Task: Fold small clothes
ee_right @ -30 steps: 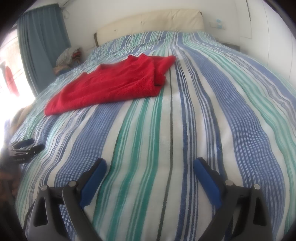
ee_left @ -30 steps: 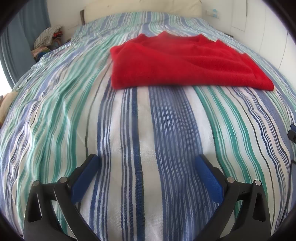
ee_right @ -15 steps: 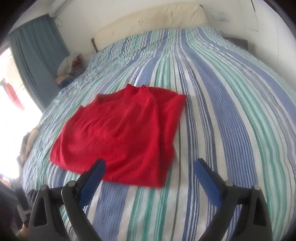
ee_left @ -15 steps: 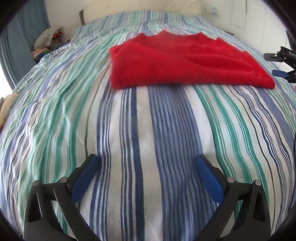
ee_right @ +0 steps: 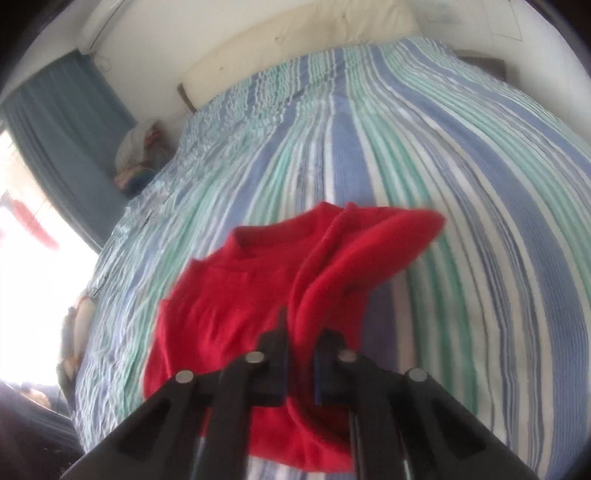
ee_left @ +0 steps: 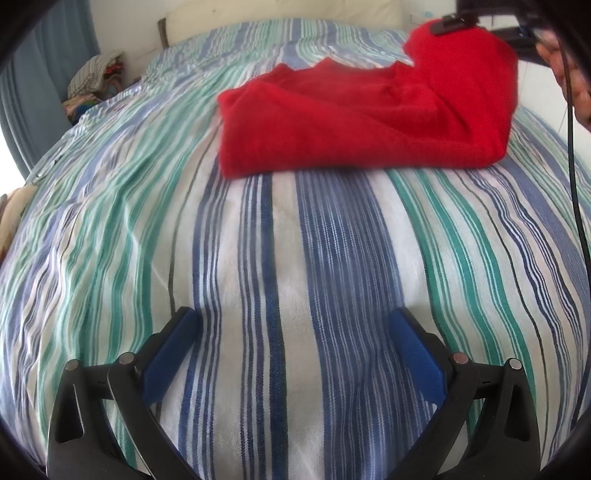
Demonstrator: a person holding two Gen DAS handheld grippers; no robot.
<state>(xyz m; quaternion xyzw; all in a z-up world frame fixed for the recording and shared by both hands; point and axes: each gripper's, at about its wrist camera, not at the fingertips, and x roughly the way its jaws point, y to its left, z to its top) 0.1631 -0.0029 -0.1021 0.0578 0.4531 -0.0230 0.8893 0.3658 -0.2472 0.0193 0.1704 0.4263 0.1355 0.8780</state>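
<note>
A red knitted sweater (ee_left: 351,114) lies on the striped bedspread (ee_left: 295,258), ahead of my left gripper (ee_left: 291,343), which is open, empty and low over the bed. My right gripper (ee_right: 301,354) is shut on the sweater's right edge (ee_right: 306,317) and holds that side lifted off the bed. In the left wrist view the right gripper (ee_left: 476,20) shows at the top right with the raised red fabric hanging from it. The neckline (ee_right: 266,251) faces the headboard.
A cream headboard (ee_right: 295,48) stands at the far end. A pile of clothes (ee_left: 94,85) sits by the blue curtain (ee_right: 62,129) at the bed's far left. A black cable (ee_left: 572,166) hangs at the right edge.
My right gripper moved in over the sweater, closed on its right edge and lifted it. The left gripper has stayed still and open.
</note>
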